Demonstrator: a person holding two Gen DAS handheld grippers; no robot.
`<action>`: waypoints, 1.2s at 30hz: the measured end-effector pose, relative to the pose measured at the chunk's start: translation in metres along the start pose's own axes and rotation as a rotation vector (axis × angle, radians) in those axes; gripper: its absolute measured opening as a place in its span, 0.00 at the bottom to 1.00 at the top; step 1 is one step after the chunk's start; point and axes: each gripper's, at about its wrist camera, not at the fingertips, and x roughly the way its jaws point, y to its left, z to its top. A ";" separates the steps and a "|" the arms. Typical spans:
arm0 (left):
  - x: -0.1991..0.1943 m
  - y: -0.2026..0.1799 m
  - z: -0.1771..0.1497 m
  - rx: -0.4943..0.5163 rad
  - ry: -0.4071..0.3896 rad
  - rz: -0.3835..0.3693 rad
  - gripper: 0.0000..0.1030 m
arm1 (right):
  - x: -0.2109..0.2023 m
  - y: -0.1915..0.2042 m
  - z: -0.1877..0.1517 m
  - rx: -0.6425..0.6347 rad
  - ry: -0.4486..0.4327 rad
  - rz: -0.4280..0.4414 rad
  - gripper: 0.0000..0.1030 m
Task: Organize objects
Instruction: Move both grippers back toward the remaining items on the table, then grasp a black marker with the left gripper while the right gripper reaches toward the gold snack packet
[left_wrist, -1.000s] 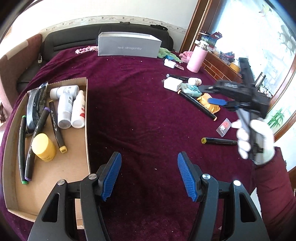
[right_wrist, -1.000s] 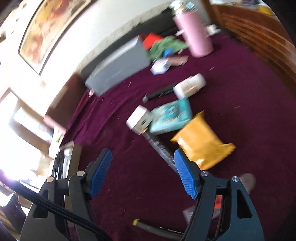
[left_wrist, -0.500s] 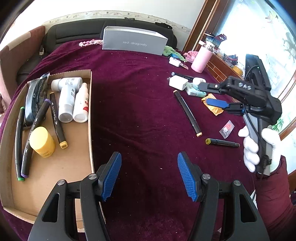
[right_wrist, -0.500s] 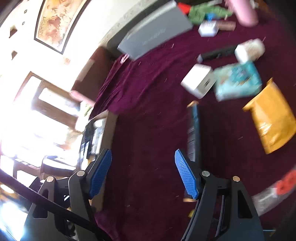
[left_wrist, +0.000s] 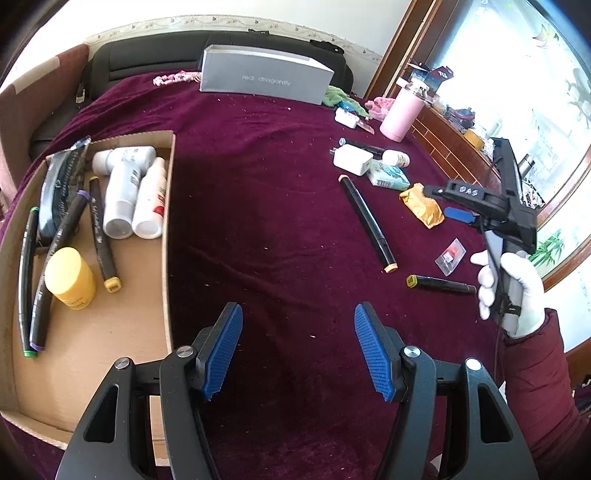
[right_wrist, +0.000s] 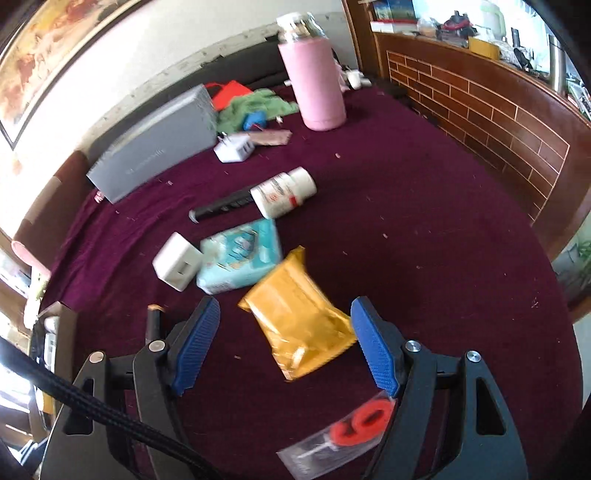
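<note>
My left gripper (left_wrist: 298, 352) is open and empty above bare maroon cloth, beside a cardboard tray (left_wrist: 110, 343) that holds markers, white bottles (left_wrist: 122, 192) and a yellow jar (left_wrist: 72, 278). My right gripper (right_wrist: 284, 349) is open and empty, hovering over a yellow packet (right_wrist: 299, 328); it also shows in the left wrist view (left_wrist: 458, 206). Beyond the packet lie a teal tissue pack (right_wrist: 240, 258), a white charger (right_wrist: 177, 266), a white pill bottle (right_wrist: 284, 192) and a black marker (right_wrist: 221, 205). A long black marker (left_wrist: 367, 223) lies mid-table.
A grey box (left_wrist: 266, 79) stands at the back. A pink flask (right_wrist: 314, 88) stands near a brick-patterned ledge (right_wrist: 480, 110). A clear bag with a red piece (right_wrist: 347, 432) lies under my right gripper. A second marker (left_wrist: 439, 284) lies at the right.
My right gripper has swung from the long black marker back to the right, and now sits over the yellow packet. My left gripper has barely moved.
</note>
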 end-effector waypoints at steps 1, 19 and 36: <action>0.001 -0.002 0.001 0.004 0.003 -0.001 0.55 | 0.003 0.000 -0.003 -0.008 0.018 -0.001 0.71; 0.085 -0.083 0.067 0.122 0.036 0.077 0.55 | 0.028 -0.008 -0.013 -0.059 -0.019 -0.004 0.44; 0.141 -0.105 0.076 0.294 0.034 0.185 0.11 | 0.022 -0.025 -0.011 0.040 -0.017 0.143 0.57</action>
